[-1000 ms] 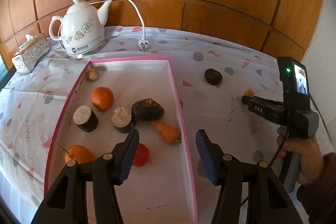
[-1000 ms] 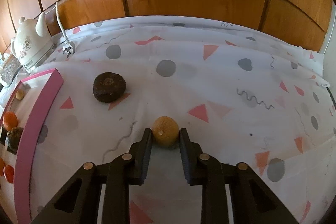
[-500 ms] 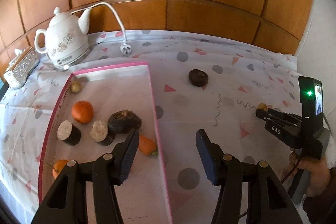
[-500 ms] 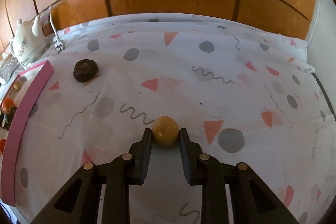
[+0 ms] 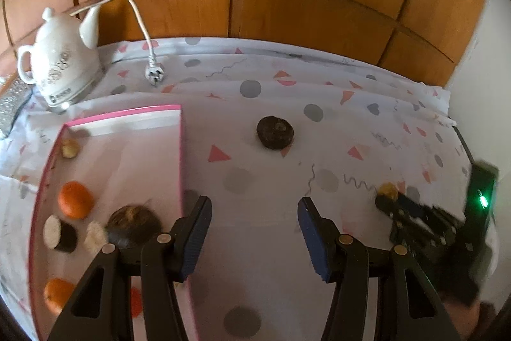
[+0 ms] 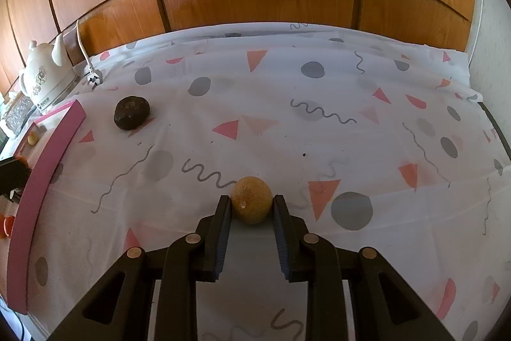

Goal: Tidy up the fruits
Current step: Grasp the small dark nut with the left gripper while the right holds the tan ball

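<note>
My right gripper (image 6: pixel 251 205) is shut on a small tan round fruit (image 6: pixel 251 199), held just above the patterned tablecloth; it also shows in the left wrist view (image 5: pixel 387 190). A dark round fruit (image 5: pixel 275 132) lies on the cloth, also in the right wrist view (image 6: pixel 131 112). My left gripper (image 5: pixel 254 219) is open and empty, over the cloth just right of the pink-rimmed tray (image 5: pixel 180 149). The tray holds an orange (image 5: pixel 75 199), a dark fruit (image 5: pixel 134 224), cut pieces (image 5: pixel 59 234) and other fruits.
A white electric kettle (image 5: pixel 62 61) with its cord and plug (image 5: pixel 154 75) stands at the back left. A silver tissue box (image 5: pixel 11 104) is beside it. Wood panelling runs behind the table. A white wall is at the right.
My left gripper has swung right, away from the tray and over the cloth. My right gripper has carried the tan fruit further right, away from the dark fruit.
</note>
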Demonstrator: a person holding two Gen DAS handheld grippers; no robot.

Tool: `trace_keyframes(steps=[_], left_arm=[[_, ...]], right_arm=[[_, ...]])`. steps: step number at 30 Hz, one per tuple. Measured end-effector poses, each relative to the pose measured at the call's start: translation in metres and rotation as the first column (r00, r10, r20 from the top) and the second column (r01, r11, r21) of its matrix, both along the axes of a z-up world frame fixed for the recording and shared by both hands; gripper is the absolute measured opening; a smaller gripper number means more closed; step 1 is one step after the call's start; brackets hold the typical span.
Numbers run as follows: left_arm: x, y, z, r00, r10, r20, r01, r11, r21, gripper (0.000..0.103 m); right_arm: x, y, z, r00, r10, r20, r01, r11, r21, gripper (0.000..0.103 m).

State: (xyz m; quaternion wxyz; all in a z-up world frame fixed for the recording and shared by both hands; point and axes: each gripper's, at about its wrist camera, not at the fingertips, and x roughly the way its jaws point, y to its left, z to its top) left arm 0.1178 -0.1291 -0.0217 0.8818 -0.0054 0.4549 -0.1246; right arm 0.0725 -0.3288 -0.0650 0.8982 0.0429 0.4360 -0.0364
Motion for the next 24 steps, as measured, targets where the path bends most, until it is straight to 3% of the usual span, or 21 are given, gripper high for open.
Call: trace_keyframes(steps=[8, 14, 17, 18, 19, 21, 24], left_arm=[[0.057, -0.031, -0.021, 0.996, 0.015, -0.085, -0.017, 1.0, -0.021, 0.058], [0.091, -0.057, -0.032, 0.998, 0.029, -0.063, -0.026, 0.998, 0.05, 0.068], [0.106, -0.062, -0.041, 0.995, 0.05, -0.089, -0.043, 0.996, 0.074, 0.068], [0.11, -0.062, -0.044, 0.994, 0.054, -0.092, -0.047, 0.996, 0.074, 0.065], [0.112, -0.062, -0.049, 0.994, 0.05, -0.1, -0.042, 0.996, 0.078, 0.049], [0.108, -0.065, -0.05, 0.997, 0.037, -0.073, -0.029, 0.995, 0.098, 0.045], [0.097, -0.06, -0.049, 0.997, 0.018, -0.069, -0.014, 0.998, 0.062, 0.045]], right_arm=[[-0.001, -0.003, -0.001, 1.0, 0.0, 0.009, 0.0, 0.999, 0.035, 0.026], [-0.002, -0.005, -0.002, 1.0, -0.001, 0.017, 0.0, 0.998, 0.061, 0.026], [-0.003, -0.005, -0.002, 1.0, -0.002, 0.021, 0.0, 0.998, 0.065, 0.026], [-0.003, -0.005, -0.002, 1.0, -0.002, 0.022, 0.0, 0.998, 0.067, 0.026], [-0.003, -0.005, -0.002, 1.0, -0.002, 0.023, 0.0, 0.998, 0.069, 0.026], [-0.003, -0.007, -0.002, 1.0, -0.001, 0.024, -0.001, 0.997, 0.071, 0.026], [-0.004, -0.007, -0.002, 1.0, -0.001, 0.026, -0.001, 0.997, 0.072, 0.026]])
